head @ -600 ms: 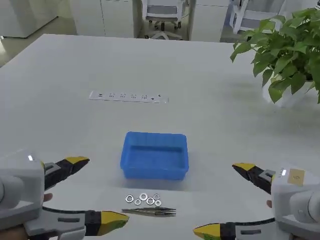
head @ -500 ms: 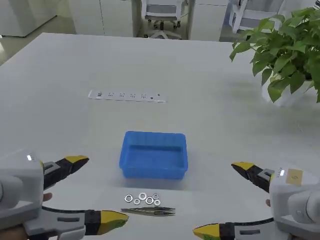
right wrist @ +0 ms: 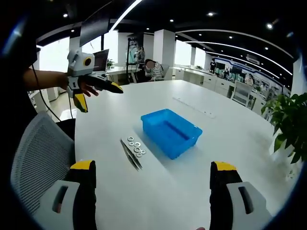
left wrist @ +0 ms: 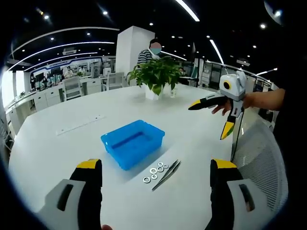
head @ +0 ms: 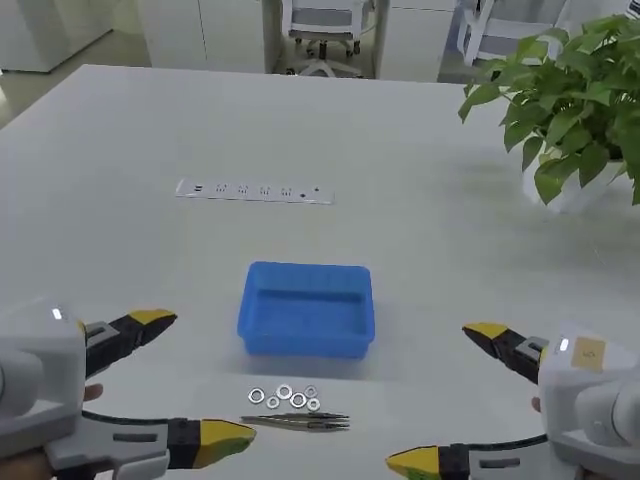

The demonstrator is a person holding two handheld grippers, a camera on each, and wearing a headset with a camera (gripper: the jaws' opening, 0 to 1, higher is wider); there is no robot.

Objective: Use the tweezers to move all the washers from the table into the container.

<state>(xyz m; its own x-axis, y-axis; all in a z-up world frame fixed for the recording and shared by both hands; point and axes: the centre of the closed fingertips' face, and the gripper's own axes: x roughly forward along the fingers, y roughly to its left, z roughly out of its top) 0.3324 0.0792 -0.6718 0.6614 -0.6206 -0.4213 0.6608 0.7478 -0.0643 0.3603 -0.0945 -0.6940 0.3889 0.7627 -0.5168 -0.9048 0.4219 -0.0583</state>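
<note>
Drifted a shade leftward across the whole head view against the two earlier frames (a camera shift, not a move of the things). Left everything on the table (head: pixel 420 200) in the same mutual order, and kept both claws in the same pose.

Held the left claw (head: pixel 215 375) released, spread wide and gripping nothing. Held the right claw (head: pixel 428 396) likewise released and empty, spread equally wide. Hovered both low at the near edge, one to each side of the work and well apart from each other.

Found the washers (head: pixel 285 397) in a tight little cluster on the table, just in front of the near wall of the blue container (head: pixel 305 346) but apart from it. Found the tweezers (head: pixel 300 422) lying flat just on the near side of that cluster (too small to tell whether touching a washer). Saw nothing inside the container. Noted a power strip (head: pixel 254 192) and a potted plant (head: pixel 565 100) farther off, clear of the work.

Judged the step in hand to be the very first: tweezers not yet picked up, no washer yet transferred. Judged the next move to call for lowering one claw over the tweezers, across their length. Judged it also to need a pinch gentle enough to lift them off the flat table without scattering the washers beside them (a thin, low-lying tool, with little to bite on).
</note>
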